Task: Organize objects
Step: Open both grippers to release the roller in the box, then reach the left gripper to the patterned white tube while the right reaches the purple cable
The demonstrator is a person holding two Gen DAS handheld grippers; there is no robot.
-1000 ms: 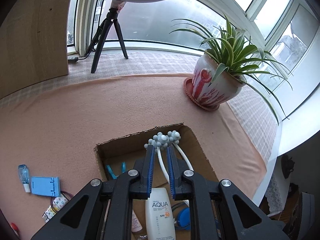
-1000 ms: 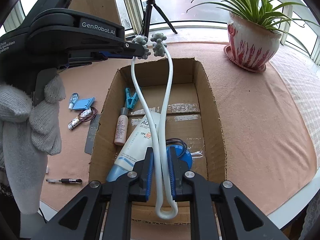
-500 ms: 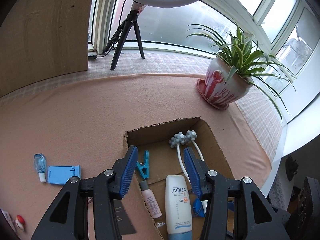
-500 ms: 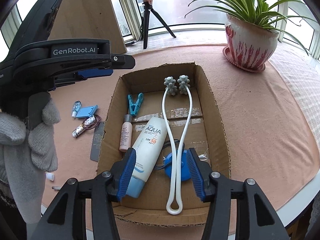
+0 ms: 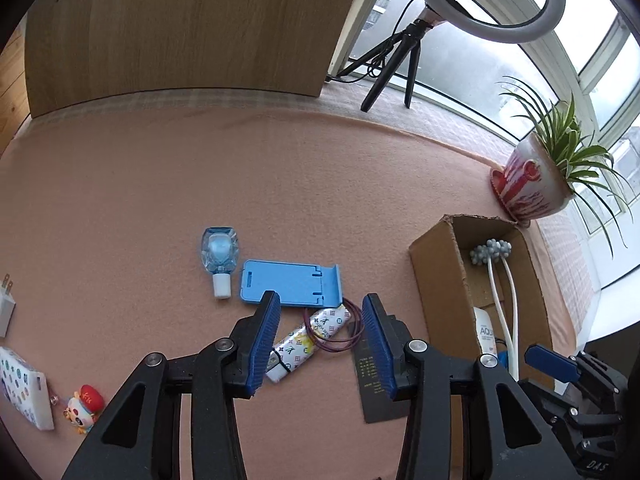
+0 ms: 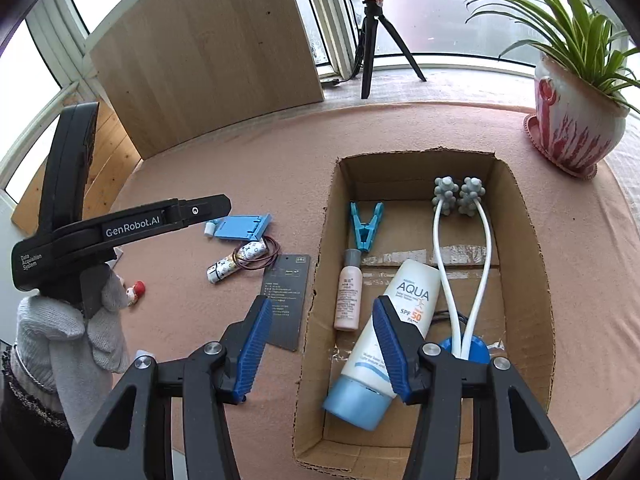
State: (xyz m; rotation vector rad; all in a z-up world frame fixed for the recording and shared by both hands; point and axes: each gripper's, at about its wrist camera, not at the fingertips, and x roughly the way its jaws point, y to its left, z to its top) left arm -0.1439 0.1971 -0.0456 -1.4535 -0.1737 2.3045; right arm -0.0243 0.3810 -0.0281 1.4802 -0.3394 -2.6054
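Note:
A cardboard box [image 6: 532,240] holds a white two-armed massager [image 6: 460,240], an AQUA sunscreen tube [image 6: 392,332], a small pink bottle [image 6: 349,296] and a teal clip [image 6: 365,224]. The box also shows in the left wrist view [image 5: 436,280]. My left gripper [image 5: 318,340] is open and empty, above a patterned lighter [image 5: 308,336] with a purple hair tie [image 5: 340,328]. A blue phone stand [image 5: 292,282] and a small blue bottle [image 5: 219,258] lie just beyond. My right gripper [image 6: 318,352] is open and empty over the box's left wall.
A black card [image 6: 286,304] lies left of the box. A white charger [image 5: 6,312], a patterned white case [image 5: 22,388] and a small red figurine [image 5: 84,402] lie at the left. A potted plant [image 6: 576,120], a tripod [image 6: 370,48] and a wooden board [image 6: 208,52] stand at the back.
Both grippers opened and let go of the massager, which now lies in the box. My left gripper swung left to the loose items; my right gripper shifted left to the box's left wall.

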